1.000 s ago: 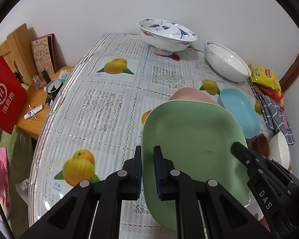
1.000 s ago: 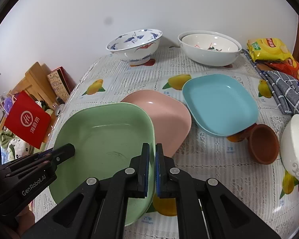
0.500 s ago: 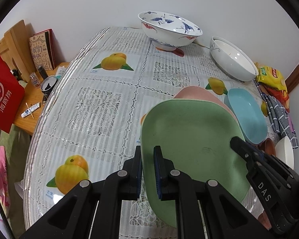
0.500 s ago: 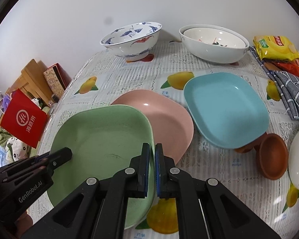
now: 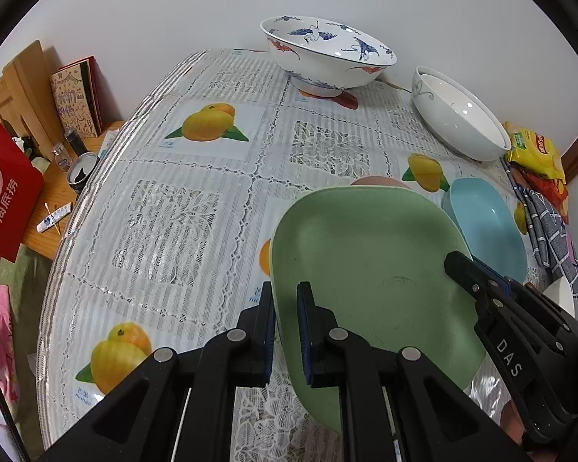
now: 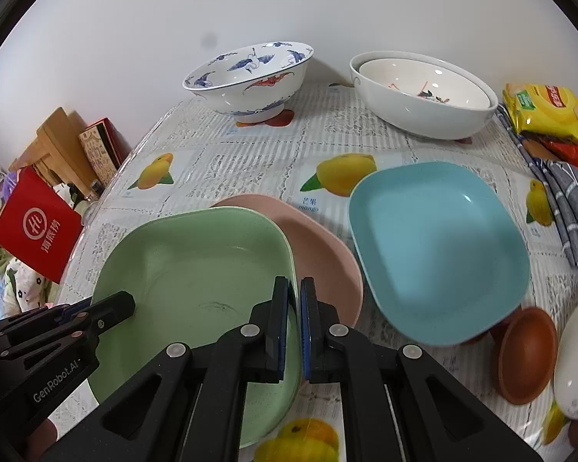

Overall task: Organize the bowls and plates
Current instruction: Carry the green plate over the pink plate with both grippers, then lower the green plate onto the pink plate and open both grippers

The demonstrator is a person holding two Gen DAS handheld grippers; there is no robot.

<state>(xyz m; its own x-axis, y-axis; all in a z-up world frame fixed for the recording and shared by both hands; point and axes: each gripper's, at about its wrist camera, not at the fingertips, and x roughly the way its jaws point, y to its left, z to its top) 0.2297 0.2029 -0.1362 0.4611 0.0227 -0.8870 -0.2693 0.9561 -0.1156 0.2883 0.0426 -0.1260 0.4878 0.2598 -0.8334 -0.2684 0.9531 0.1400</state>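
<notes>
Left gripper (image 5: 286, 325) is pinching the green plate's (image 5: 370, 269) left rim over the tablecloth (image 5: 173, 208), hiding most of the pink plate (image 5: 379, 181), while the right gripper (image 6: 294, 321) is clamping that plate's right rim above the pink plate (image 6: 320, 246), beside the blue plate (image 6: 439, 246).
</notes>
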